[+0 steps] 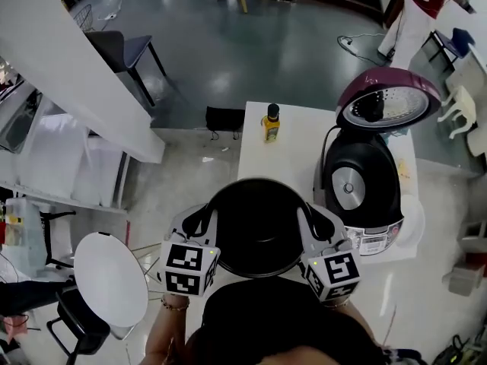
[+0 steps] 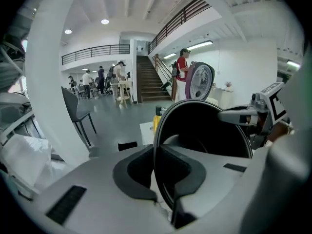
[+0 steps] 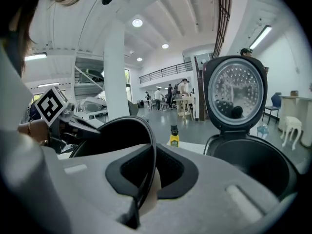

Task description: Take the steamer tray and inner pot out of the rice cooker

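Observation:
The black inner pot hangs over the near end of the white table, left of the rice cooker. My left gripper is shut on the pot's left rim and my right gripper is shut on its right rim. In the left gripper view the rim of the pot runs between the jaws of the left gripper. The right gripper view shows the pot pinched the same way by the right gripper. The cooker's purple lid stands up and its cavity is dark.
A yellow bottle stands at the table's far end. A white round dish lies partly hidden behind the cooker's right side. A white round stool is on the floor at the left, a dark chair farther back. People stand in the distance.

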{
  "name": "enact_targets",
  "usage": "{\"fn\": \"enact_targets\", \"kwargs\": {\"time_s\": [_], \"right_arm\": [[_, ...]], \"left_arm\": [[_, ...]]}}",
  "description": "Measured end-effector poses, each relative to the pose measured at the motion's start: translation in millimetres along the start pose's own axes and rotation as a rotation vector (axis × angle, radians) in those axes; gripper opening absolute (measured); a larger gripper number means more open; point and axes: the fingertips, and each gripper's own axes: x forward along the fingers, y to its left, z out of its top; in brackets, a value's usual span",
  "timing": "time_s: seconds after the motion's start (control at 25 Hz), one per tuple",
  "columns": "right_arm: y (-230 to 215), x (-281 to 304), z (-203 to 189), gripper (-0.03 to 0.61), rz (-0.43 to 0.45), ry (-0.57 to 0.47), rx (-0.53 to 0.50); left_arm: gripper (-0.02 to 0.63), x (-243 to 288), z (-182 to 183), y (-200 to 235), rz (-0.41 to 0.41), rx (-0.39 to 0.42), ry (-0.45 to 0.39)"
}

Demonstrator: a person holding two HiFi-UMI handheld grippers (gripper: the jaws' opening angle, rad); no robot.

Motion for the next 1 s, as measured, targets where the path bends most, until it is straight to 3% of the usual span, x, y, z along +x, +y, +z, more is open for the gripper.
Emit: {"fn": "enact_targets", "kwargs": {"time_s": [0.52,1.0], "right_arm": [[-11.8,30.4,-68.7,0.029,-0.058,0.191,0.084],[-30.6,57.7,-97.3,0.029,-0.081,0.285,0.159]], "left_arm": [[0.028,60.5,-55.8,2.8,-0.127,0.007,0.182],[0.028,101.8,-66.8,7.3,-0.179,0.016,0.245]]}}
